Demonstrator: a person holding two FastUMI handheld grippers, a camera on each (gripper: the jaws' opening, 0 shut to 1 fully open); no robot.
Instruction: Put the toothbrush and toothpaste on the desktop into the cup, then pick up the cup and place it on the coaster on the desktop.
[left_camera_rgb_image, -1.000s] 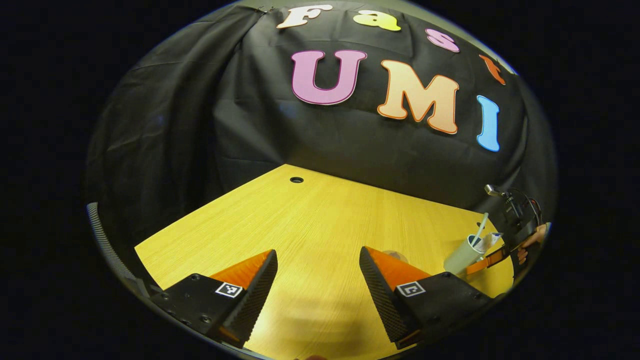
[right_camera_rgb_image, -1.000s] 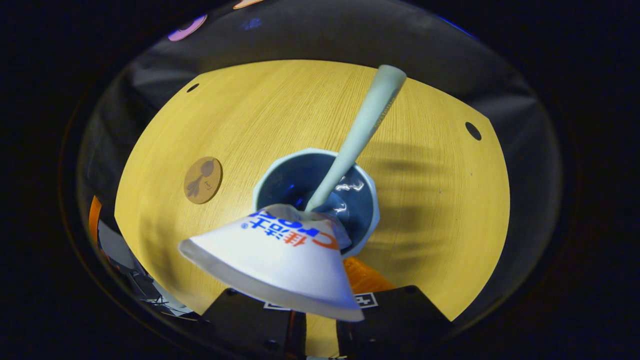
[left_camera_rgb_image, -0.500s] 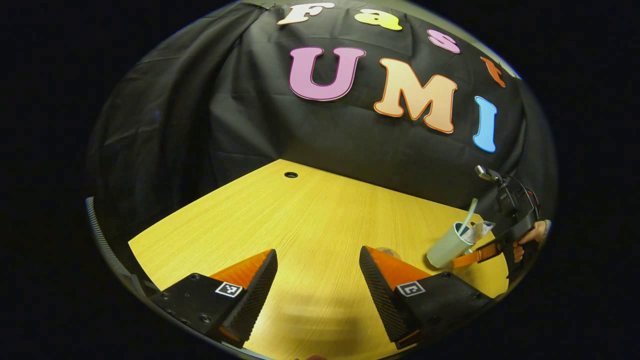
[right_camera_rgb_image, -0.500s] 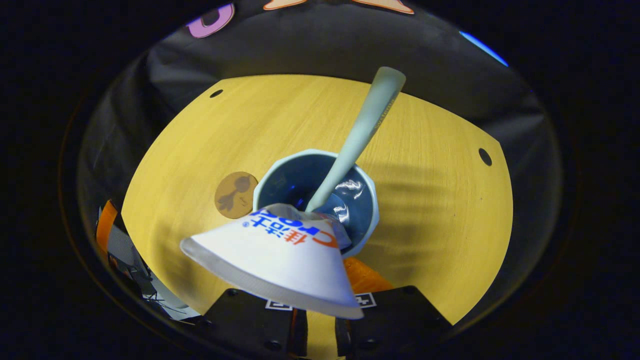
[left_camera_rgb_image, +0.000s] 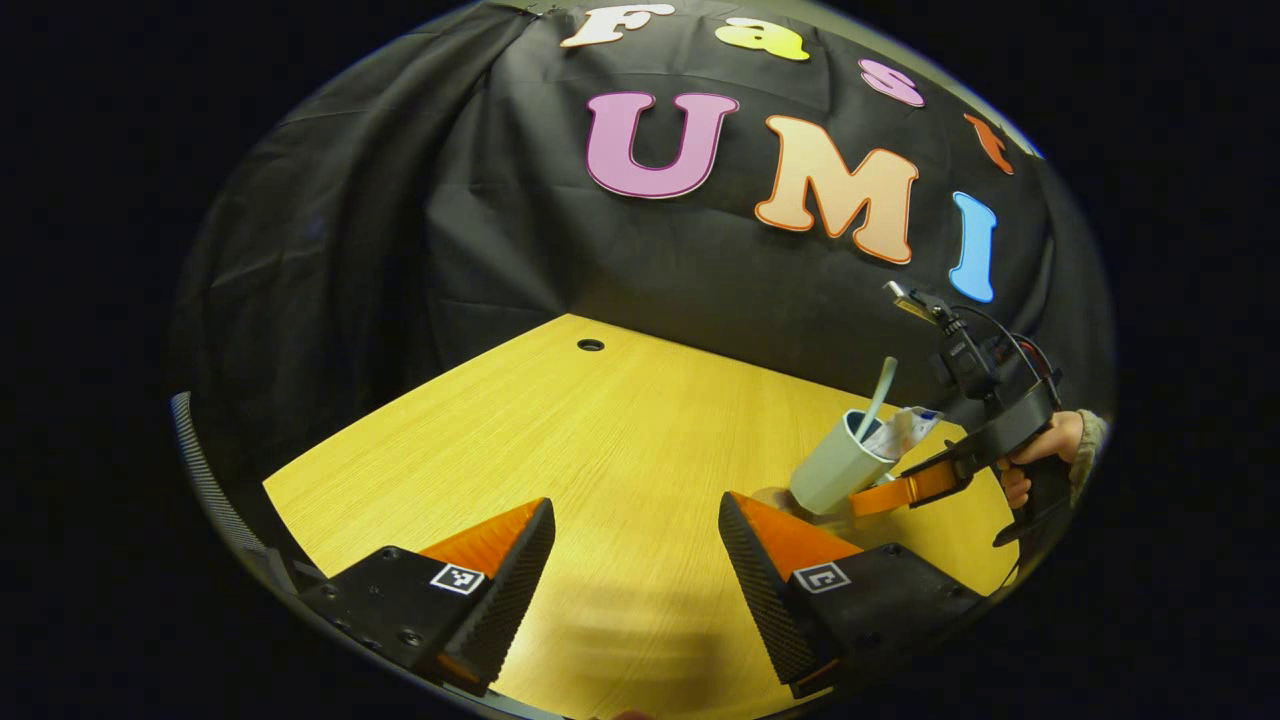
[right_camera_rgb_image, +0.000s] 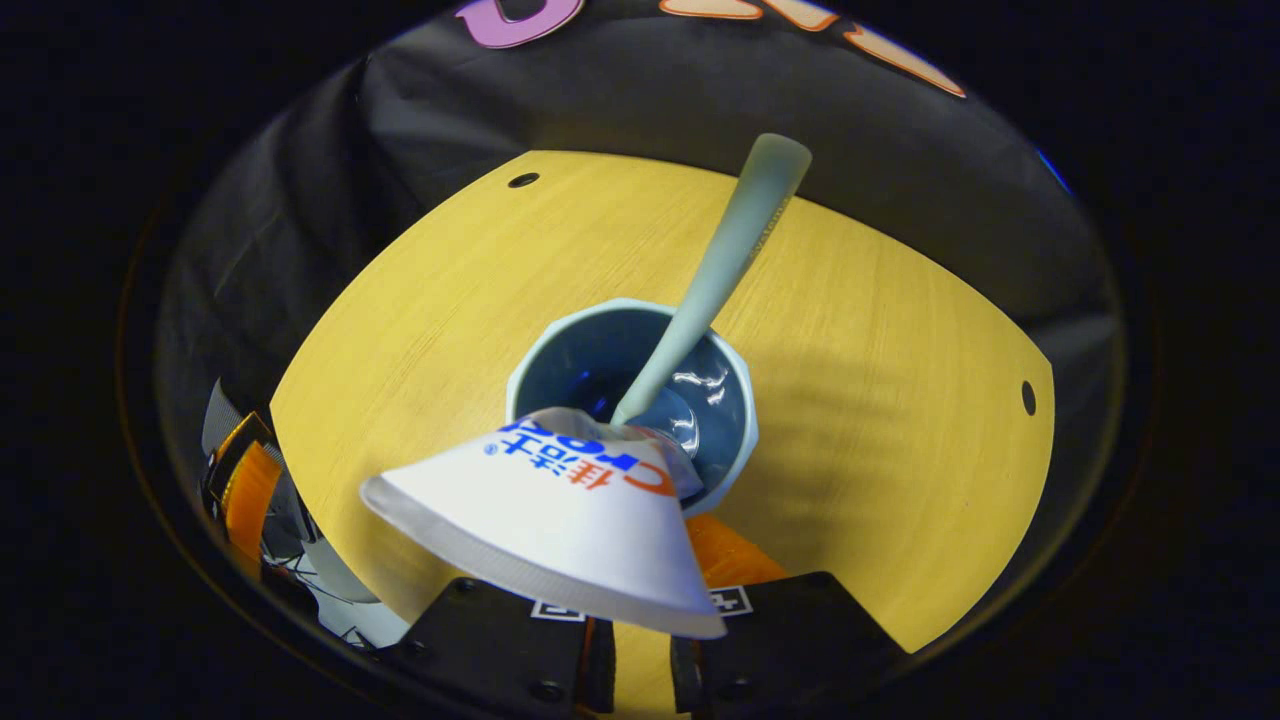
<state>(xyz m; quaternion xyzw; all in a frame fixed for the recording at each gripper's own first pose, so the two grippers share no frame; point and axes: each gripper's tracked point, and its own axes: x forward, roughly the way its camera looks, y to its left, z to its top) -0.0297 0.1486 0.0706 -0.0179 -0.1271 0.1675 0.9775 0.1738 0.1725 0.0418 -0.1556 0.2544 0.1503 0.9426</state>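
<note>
Aloft, cup (left_camera_rgb_image: 832, 467) with toothbrush (left_camera_rgb_image: 878, 395) between right gripper (left_camera_rgb_image: 868, 497) fingers.

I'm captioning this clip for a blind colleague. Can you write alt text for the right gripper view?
The right gripper carries a cup above a yellow wooden desktop, seen from over its mouth. A toothbrush stands in the cup with its handle leaning away, and the flat white end of a toothpaste tube sticks out toward the camera.

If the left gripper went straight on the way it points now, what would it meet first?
Probably the bare desktop: the open left gripper tilts down toward it, nothing between the fingers. The cup is off to its right; depth is uncertain.
</note>
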